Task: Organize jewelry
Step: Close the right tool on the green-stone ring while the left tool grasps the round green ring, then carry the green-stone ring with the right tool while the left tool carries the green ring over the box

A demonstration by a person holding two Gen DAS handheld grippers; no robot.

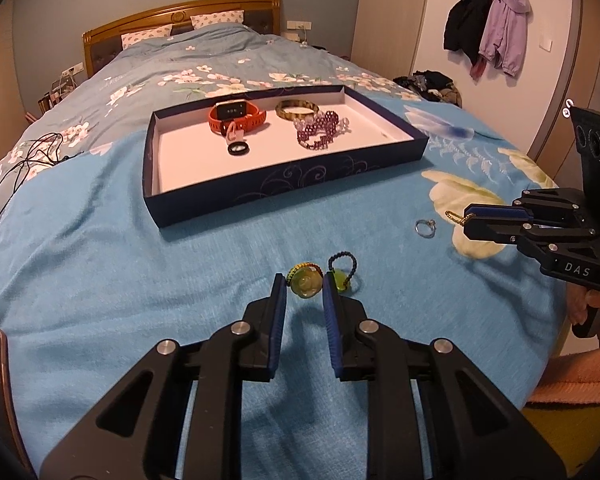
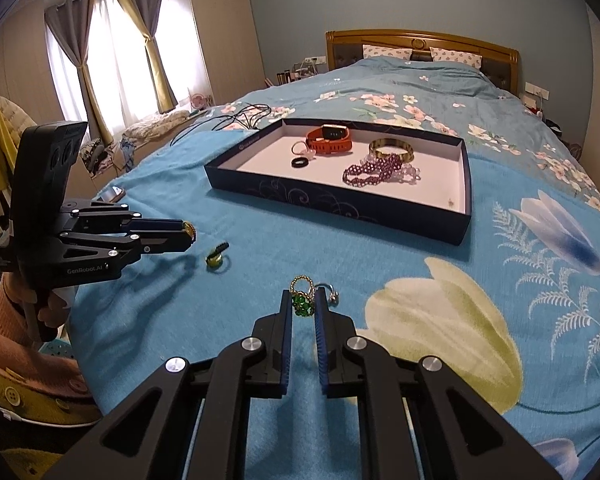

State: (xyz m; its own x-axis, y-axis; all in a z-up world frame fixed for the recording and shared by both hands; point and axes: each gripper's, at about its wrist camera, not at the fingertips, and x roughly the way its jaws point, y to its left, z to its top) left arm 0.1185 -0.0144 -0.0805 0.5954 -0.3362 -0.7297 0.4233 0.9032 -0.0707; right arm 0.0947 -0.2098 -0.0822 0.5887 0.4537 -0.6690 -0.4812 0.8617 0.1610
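A dark blue tray (image 1: 284,188) on the bed holds an orange watch (image 1: 238,117), a black ring (image 1: 239,148), a tortoise bangle (image 1: 296,109) and purple bead bracelets (image 1: 320,130). My left gripper (image 1: 305,285) is shut on a yellow-green flower pendant (image 1: 306,285); a second green bead piece with a dark loop (image 1: 342,274) lies just right of it. My right gripper (image 2: 303,302) is shut on a green gem charm with a gold chain loop (image 2: 302,300). A silver ring (image 2: 333,295) lies just right of it; it also shows in the left wrist view (image 1: 425,227).
The tray (image 2: 340,204) stands mid-bed on a blue floral blanket. Black cables (image 1: 24,164) lie at the left. A phone (image 2: 112,193) lies near the bed's left edge. Coats (image 1: 486,26) hang on the wall at the right.
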